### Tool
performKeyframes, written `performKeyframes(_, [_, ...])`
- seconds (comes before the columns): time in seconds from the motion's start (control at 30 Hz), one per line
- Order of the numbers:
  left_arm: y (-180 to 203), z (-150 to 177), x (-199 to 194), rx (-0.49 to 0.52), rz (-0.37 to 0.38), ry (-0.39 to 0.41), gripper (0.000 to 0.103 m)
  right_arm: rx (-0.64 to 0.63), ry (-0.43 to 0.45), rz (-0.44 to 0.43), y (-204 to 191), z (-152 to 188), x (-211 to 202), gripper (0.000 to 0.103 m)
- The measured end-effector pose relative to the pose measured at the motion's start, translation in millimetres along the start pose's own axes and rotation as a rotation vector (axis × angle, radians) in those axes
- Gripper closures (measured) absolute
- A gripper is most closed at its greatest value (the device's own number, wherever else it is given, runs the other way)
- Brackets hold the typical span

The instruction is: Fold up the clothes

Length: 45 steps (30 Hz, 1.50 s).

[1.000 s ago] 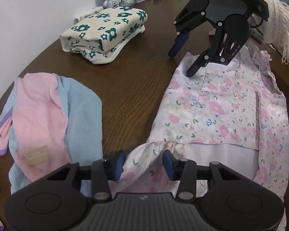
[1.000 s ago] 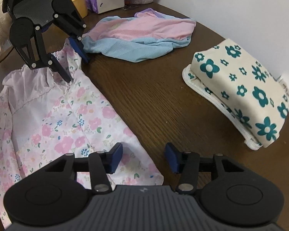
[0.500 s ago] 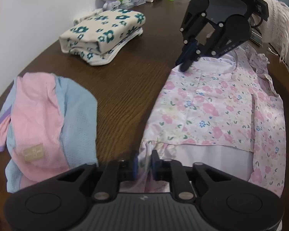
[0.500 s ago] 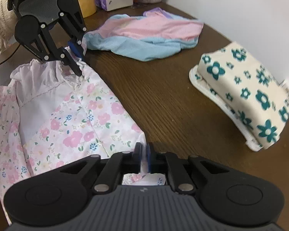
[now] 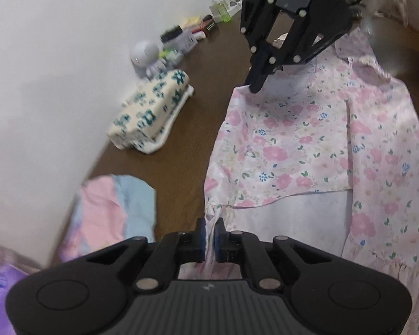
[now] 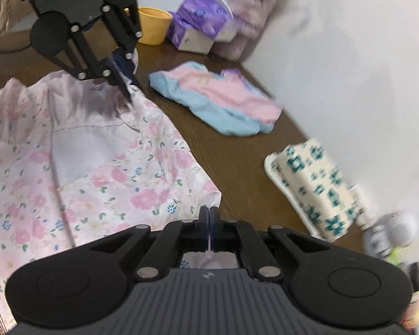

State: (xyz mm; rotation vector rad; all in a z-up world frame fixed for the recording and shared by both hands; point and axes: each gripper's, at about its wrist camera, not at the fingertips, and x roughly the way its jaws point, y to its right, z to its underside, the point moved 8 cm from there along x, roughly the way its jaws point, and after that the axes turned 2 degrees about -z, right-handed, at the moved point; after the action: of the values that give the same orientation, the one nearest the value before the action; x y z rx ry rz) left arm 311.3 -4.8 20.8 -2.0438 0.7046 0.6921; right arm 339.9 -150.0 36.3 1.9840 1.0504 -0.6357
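Observation:
A pink floral garment (image 5: 307, 145) lies spread on the brown wooden table (image 5: 187, 145), with its near side edge raised off the wood. My left gripper (image 5: 209, 233) is shut on the ruffled hem corner. At the far end of the same edge, my right gripper (image 5: 256, 82) pinches the fabric near the shoulder. In the right wrist view the floral garment (image 6: 97, 167) stretches away from my right gripper (image 6: 209, 217), whose pads are clamped on a thin fold. The left gripper (image 6: 123, 81) holds the opposite corner there.
A folded cream cloth with teal flowers (image 5: 150, 114) sits by the white wall, next to a small white toy (image 5: 146, 53). A crumpled pink and blue garment (image 6: 218, 103) lies beside it. Purple tissue packs (image 6: 201, 25) and an orange cup (image 6: 153, 25) stand at the table's far end.
Both grippers went from open to shut on the floral garment's side edge. They have since risen and tilted, lifting that edge off the table.

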Motion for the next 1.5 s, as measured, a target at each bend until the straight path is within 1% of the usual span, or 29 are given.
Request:
performKeyframes(0.07, [9.3, -0.9, -10.2, 0.042, -0.067, 0.017, 0.099, -0.033, 0.024, 0.065, -10.4, -0.7, -12.8, 0.103])
performKeyframes(0.17, [26.5, -1.4, -26.2, 0.106, -0.172, 0.041, 0.099, -0.065, 0.041, 0.138, -26.7, 5.9, -32.5, 0.103])
performKeyframes(0.2, [33.1, -1.2, -31.8, 0.13, -0.213, 0.047, 0.099, -0.078, 0.041, 0.155, -34.2, 9.4, -38.5, 0.103])
performKeyframes(0.3, [54.9, 5.0, -42.5, 0.185, -0.284, 0.031, 0.099, -0.107, 0.041, 0.19, -59.5, 17.0, -54.9, 0.103])
performKeyframes(0.37, [71.6, 8.3, -48.2, 0.197, -0.29, 0.025, 0.099, -0.143, 0.037, 0.223, -78.4, 22.0, -61.3, 0.103])
performKeyframes(0.43, [85.9, 10.0, -52.7, 0.211, -0.306, 0.026, 0.099, -0.151, 0.025, 0.25, -93.2, 28.0, -63.6, 0.103])
performKeyframes(0.5, [100.5, 12.2, -56.8, 0.227, -0.328, 0.027, 0.099, -0.159, 0.006, 0.271, -104.6, 34.8, -62.2, 0.103])
performKeyframes(0.57, [115.7, 14.7, -59.1, 0.247, -0.332, 0.023, 0.099, -0.186, -0.011, 0.302, -115.9, 41.4, -59.5, 0.103])
performKeyframes(0.77, [147.2, 25.2, -55.9, 0.319, -0.36, -0.007, 0.099, -0.246, -0.031, 0.345, -147.9, 50.3, -51.9, 0.103])
performKeyframes(0.93, [159.5, 30.7, -52.0, 0.337, -0.356, -0.024, 0.099, -0.269, -0.043, 0.365, -163.9, 56.2, -48.1, 0.103])
performKeyframes(1.33, [171.0, 36.7, -49.3, 0.365, -0.352, -0.029, 0.099, -0.316, -0.064, 0.398, -178.4, 61.6, -47.6, 0.103])
performKeyframes(1.5, [178.1, 39.8, -47.3, 0.431, -0.357, -0.037, 0.099, -0.327, -0.08, 0.382, -183.6, 65.5, -42.9, 0.103])
